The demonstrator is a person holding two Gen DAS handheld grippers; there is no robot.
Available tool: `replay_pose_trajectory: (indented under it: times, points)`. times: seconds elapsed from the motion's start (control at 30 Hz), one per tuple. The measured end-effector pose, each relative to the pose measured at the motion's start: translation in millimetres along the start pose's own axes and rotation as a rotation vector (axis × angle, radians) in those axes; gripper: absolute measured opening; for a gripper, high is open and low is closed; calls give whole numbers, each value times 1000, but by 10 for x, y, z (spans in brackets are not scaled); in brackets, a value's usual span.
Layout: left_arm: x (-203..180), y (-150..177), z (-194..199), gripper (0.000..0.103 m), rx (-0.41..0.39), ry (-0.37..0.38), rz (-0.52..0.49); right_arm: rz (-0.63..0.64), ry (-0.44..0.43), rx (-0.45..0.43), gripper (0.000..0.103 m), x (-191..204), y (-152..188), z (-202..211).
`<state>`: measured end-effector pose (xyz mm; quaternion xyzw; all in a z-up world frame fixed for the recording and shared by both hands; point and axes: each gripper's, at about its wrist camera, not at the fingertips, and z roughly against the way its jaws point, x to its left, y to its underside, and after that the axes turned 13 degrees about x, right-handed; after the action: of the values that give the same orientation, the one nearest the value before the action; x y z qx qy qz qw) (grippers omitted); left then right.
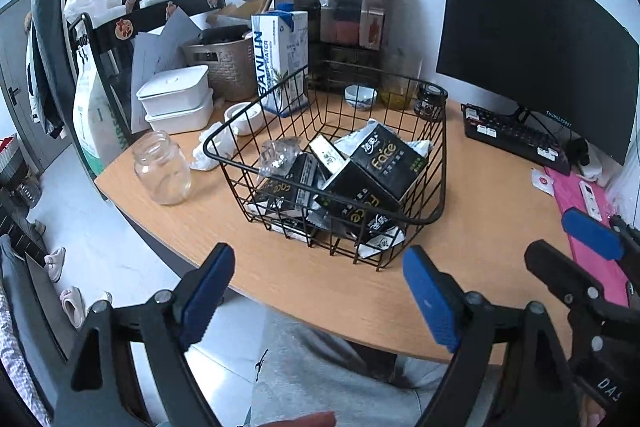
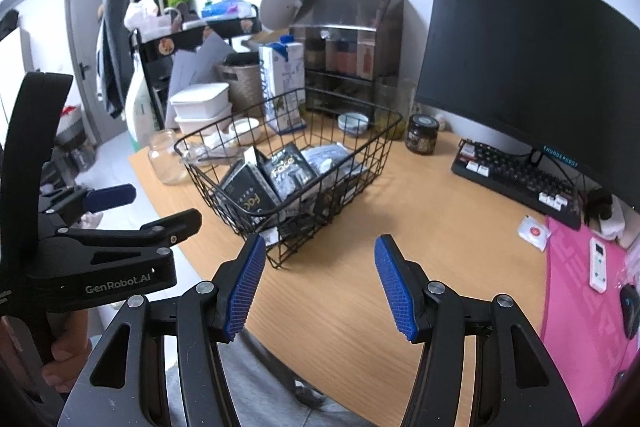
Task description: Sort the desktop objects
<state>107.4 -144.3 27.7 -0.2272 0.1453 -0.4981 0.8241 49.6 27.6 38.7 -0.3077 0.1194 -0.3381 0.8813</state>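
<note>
A black wire basket (image 1: pixel 432 163) (image 2: pixel 192 163) stands on the wooden desk (image 1: pixel 492 219) and holds several black "Face" tissue packs (image 1: pixel 386 163) (image 2: pixel 286 165) and a clear plastic bag (image 1: pixel 278 155). My left gripper (image 1: pixel 320 291) hovers at the desk's near edge in front of the basket, open, with nothing between its blue pads. My right gripper (image 2: pixel 318 287) is open too, empty, just right of the basket's near corner. The left gripper (image 2: pixel 140 205) also shows at the left of the right wrist view.
An empty glass jar (image 1: pixel 162 169) stands left of the basket, with crumpled tissue (image 1: pixel 212 151), white lidded boxes (image 1: pixel 176 97) and a water carton (image 1: pixel 280 59) behind. A dark jar (image 1: pixel 430 101), bowl (image 1: pixel 360 97), keyboard (image 1: pixel 516 137), monitor (image 1: pixel 532 39) and pink mat (image 1: pixel 596 231) lie right.
</note>
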Motion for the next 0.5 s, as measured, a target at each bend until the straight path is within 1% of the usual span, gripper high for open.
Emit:
replay_pose_trajectory:
  times: [0.23,0.5]
  points:
    - [6,12,49,86,-26,-14,-1,11,-6,23,56,45,6,-126]
    - [38,-3,43,86,-20,4,13,10,-8,21,56,43,8,-115]
